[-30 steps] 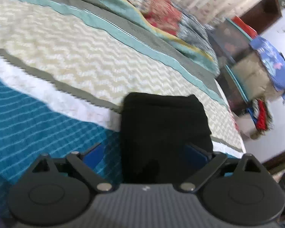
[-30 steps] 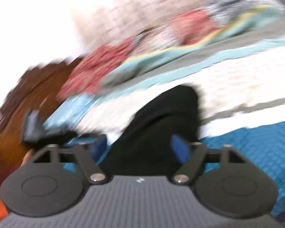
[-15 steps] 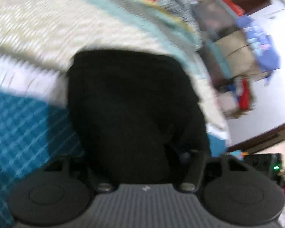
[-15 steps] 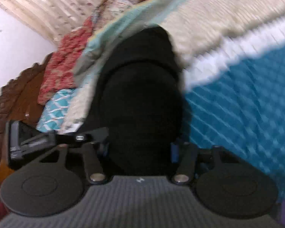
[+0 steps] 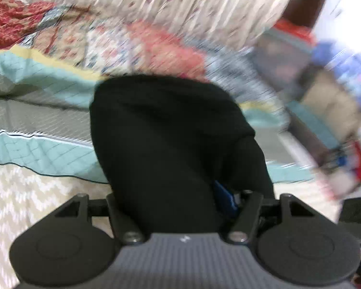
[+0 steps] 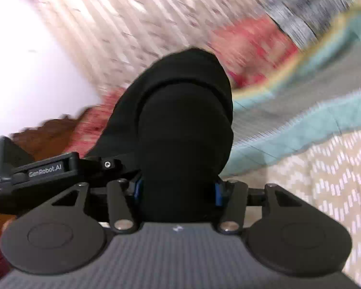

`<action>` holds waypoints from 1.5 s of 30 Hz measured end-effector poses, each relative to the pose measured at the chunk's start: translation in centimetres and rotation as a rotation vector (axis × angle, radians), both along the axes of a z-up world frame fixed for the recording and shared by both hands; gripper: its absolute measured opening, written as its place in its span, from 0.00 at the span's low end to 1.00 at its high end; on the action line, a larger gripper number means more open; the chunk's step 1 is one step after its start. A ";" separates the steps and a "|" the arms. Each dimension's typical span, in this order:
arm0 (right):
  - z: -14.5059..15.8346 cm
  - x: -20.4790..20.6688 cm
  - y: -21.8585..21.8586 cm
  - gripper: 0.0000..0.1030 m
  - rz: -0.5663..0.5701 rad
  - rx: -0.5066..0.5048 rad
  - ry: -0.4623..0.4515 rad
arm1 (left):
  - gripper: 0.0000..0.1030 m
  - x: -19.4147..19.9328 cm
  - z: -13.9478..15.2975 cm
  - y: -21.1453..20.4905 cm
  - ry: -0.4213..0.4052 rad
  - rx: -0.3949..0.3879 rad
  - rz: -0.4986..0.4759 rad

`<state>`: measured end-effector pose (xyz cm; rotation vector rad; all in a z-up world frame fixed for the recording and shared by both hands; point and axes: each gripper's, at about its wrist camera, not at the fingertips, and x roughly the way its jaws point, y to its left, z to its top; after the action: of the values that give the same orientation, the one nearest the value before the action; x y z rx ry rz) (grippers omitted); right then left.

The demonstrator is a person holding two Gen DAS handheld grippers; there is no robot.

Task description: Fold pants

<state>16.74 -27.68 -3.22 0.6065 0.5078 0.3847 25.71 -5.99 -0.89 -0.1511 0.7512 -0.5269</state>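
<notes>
Left tongs (image 5: pixel 166 200): opening a little, black cloth filling the gap, pads pressing it.
Black pants (image 5: pixel 166 134): bunching, folded, held above the bed (image 5: pixel 24 207).
Right tongs (image 6: pixel 178 190): clamping the pants' near end.

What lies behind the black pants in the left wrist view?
Behind the black pants, a patterned quilt with a teal border and a pleated curtain show, all blurred. The pants bundle covers the bedding directly behind it and most of the left claw's pads.
</notes>
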 end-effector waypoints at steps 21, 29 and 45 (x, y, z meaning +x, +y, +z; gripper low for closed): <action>-2.7 -11.5 1.2 0.83 -0.266 -0.213 0.225 | 0.88 -14.3 -0.7 3.5 -0.010 0.270 0.212; -2.6 -18.9 5.7 0.83 -0.197 -0.260 0.302 | 0.90 -25.0 -0.2 5.9 0.041 0.306 0.265; -0.6 -28.0 9.8 0.83 -0.243 -0.308 0.202 | 0.94 -36.3 1.0 6.2 -0.042 0.312 0.226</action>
<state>-11.28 -17.84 -3.82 0.4031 0.6634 0.0116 -10.58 0.24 0.14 0.0655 0.7547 -0.1939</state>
